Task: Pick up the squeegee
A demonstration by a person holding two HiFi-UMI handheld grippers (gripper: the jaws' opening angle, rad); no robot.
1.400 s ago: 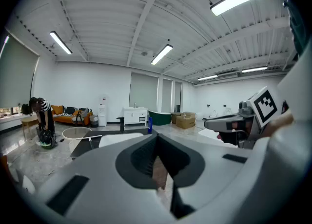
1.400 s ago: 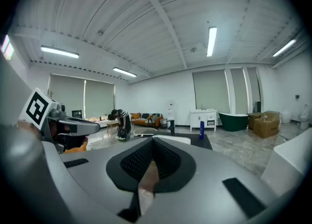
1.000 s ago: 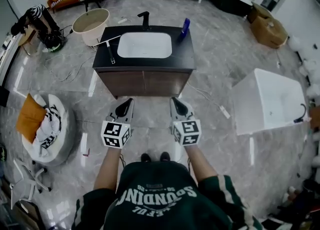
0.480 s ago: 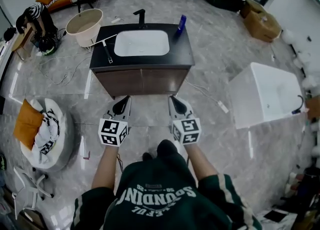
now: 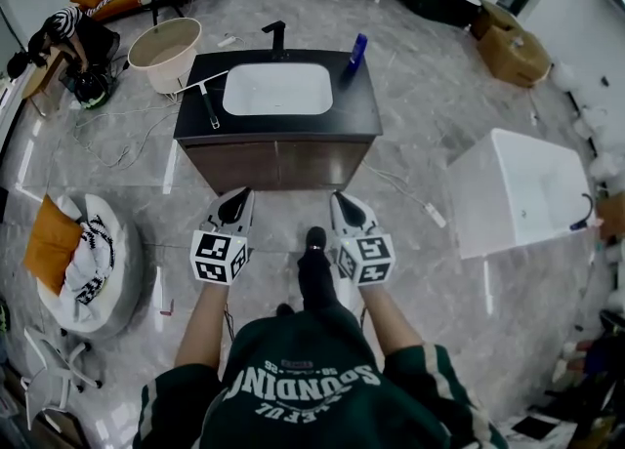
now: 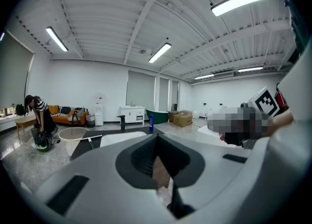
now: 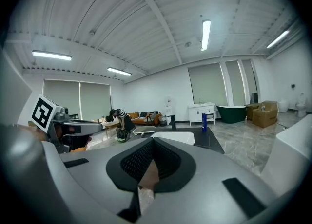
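Observation:
The squeegee (image 5: 209,98) lies on the left part of the black vanity counter (image 5: 356,105), beside the white sink (image 5: 277,89). It has a dark handle and a pale blade that sticks out past the counter's left edge. In the left gripper view the squeegee (image 6: 89,140) shows far ahead on the counter. My left gripper (image 5: 237,203) and right gripper (image 5: 348,205) are held side by side over the floor in front of the vanity, well short of it. Both are shut with nothing held.
A black faucet (image 5: 277,37) and a blue bottle (image 5: 356,50) stand at the counter's back. A round beige tub (image 5: 163,47) and cables lie left of the vanity, a white bathtub (image 5: 518,188) to the right. A bending person (image 5: 73,27) is far left. My foot (image 5: 314,238) reaches forward.
The vanity has drawn slightly nearer in the head view. A foot has stepped forward between the two grippers. Both grippers stay shut and side by side.

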